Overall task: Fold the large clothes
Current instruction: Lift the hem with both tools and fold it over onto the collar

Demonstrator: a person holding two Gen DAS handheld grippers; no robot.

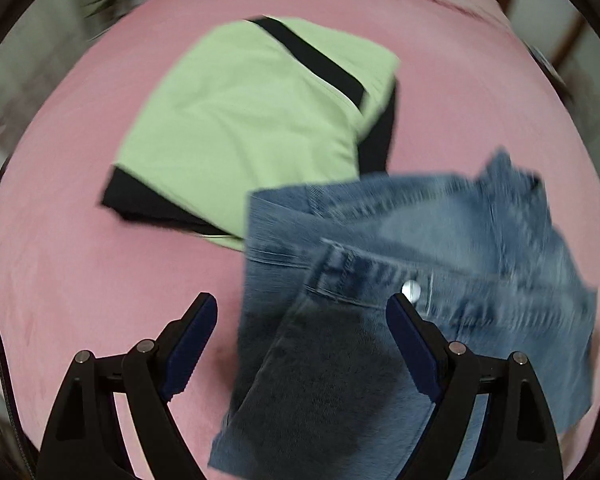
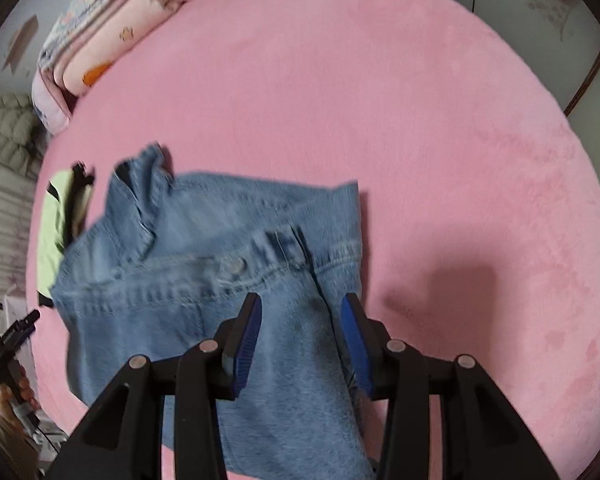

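Jeans (image 2: 204, 280) lie bunched on the pink bed (image 2: 420, 120), waistband and button (image 2: 236, 266) facing up, one leg running back under both tools. Far-left corner touches or overlaps the folded green top (image 1: 240, 120); can't tell which.

Left gripper (image 1: 302, 312): jaws spread wide, denim beneath them, nothing pinched. Right gripper (image 2: 300, 312): jaws apart too, straddling the leg fabric, pads (image 2: 248, 332) look clear of the cloth, though contact is hard to judge through the blur.

Risks from here, as I judge it:
- Denim is thick and layered here. A shallow bite takes only the top layer, and the fold drags crooked.
- Waistband seam is stiff; closing on it could let it slip out mid-lift.
- Pulling the jeans sideways could snag and mess up the green top.
- Raised corner at the far edge (image 1: 504, 168) will fold in as a lump unless flattened first.
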